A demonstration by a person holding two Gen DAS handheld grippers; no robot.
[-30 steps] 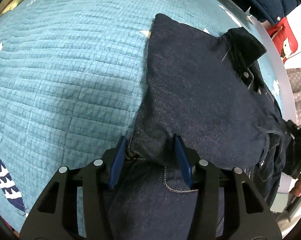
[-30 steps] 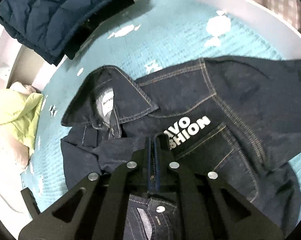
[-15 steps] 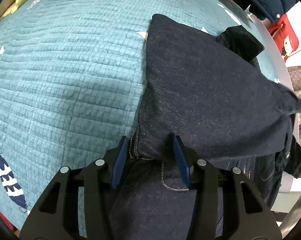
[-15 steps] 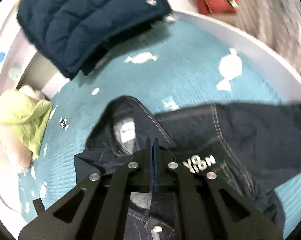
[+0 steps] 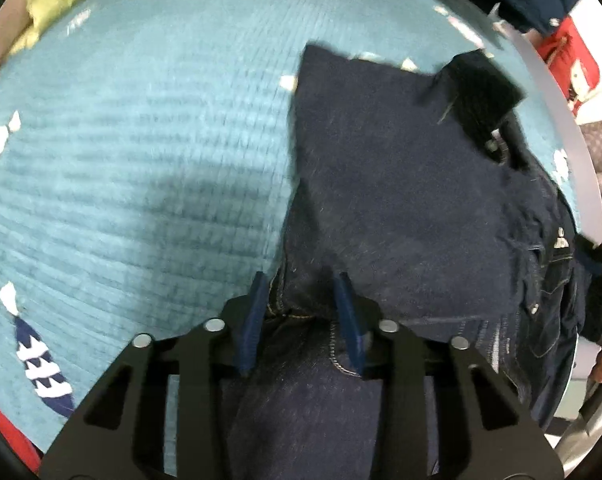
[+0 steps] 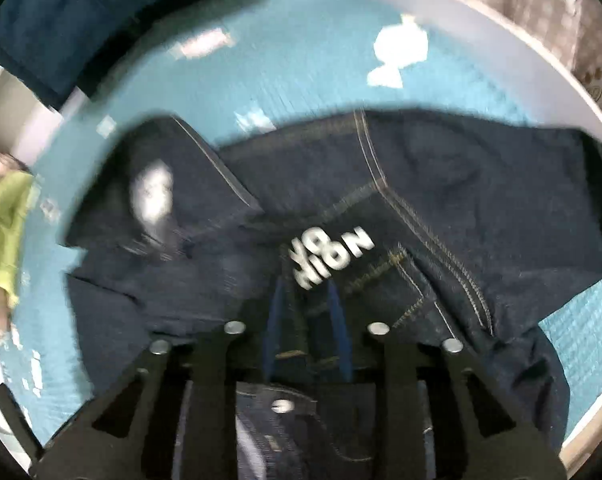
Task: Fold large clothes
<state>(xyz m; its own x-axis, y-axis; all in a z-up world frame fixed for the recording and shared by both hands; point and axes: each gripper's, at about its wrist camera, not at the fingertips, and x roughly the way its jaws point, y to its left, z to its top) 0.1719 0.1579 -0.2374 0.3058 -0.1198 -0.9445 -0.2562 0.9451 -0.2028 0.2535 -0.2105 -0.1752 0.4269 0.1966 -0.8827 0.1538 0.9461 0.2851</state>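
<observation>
A dark denim jacket [image 5: 401,184] lies partly folded on a teal quilted bedspread [image 5: 141,160]. Its collar [image 5: 481,88] points to the far right. My left gripper [image 5: 301,292] is open, its blue fingers astride a bunched fold of denim at the jacket's near edge. In the right wrist view the jacket [image 6: 441,208] shows its front with white lettering [image 6: 333,256] and its collar [image 6: 173,184] at left. My right gripper [image 6: 305,296] is open, jaws parted over the denim just below the lettering.
A navy quilted coat [image 6: 61,28] lies at the bed's far corner. A yellow-green cloth [image 6: 1,232] lies at left. The white bed rim [image 6: 521,52] curves along the right, with red [image 5: 573,56] and checked grey items beyond it.
My right gripper was shut on the denim and has opened and dropped toward the jacket. The lifted jacket panel has come down over the body. The left gripper stays open over the fold.
</observation>
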